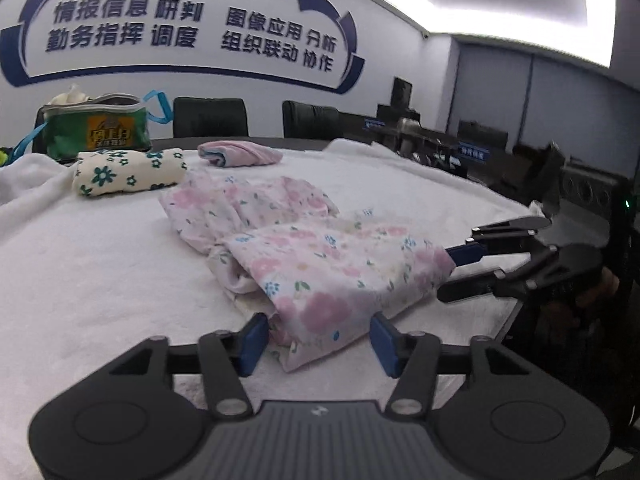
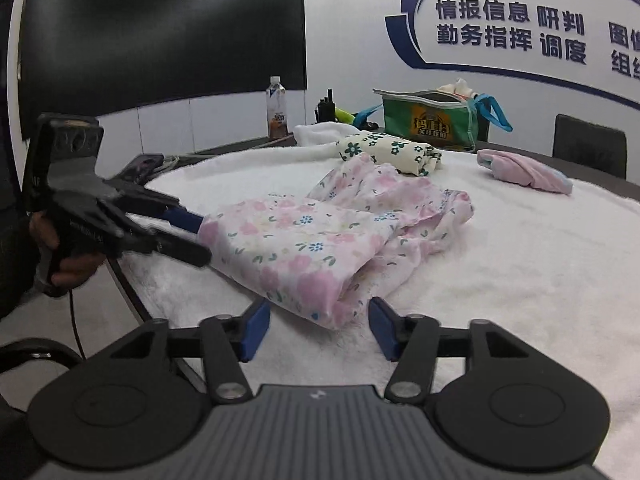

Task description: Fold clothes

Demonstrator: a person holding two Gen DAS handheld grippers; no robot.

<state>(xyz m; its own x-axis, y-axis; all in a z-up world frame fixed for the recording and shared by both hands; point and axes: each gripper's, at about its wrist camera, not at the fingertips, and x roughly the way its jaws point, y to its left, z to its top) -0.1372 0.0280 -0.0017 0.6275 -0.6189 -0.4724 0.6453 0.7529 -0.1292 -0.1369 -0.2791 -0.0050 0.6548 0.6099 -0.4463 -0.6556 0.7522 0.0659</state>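
A pink floral garment lies partly folded on the white towel-covered table; it also shows in the right wrist view. My left gripper is open, its blue pads either side of the garment's near corner. My right gripper is open too, straddling another near corner. From the left wrist view the right gripper sits at the garment's right edge, fingers apart. From the right wrist view the left gripper sits at the garment's left edge.
A folded cream cloth with green flowers and a folded pink cloth lie at the back. A green bag stands behind them. A bottle stands at the far left. Chairs line the far edge.
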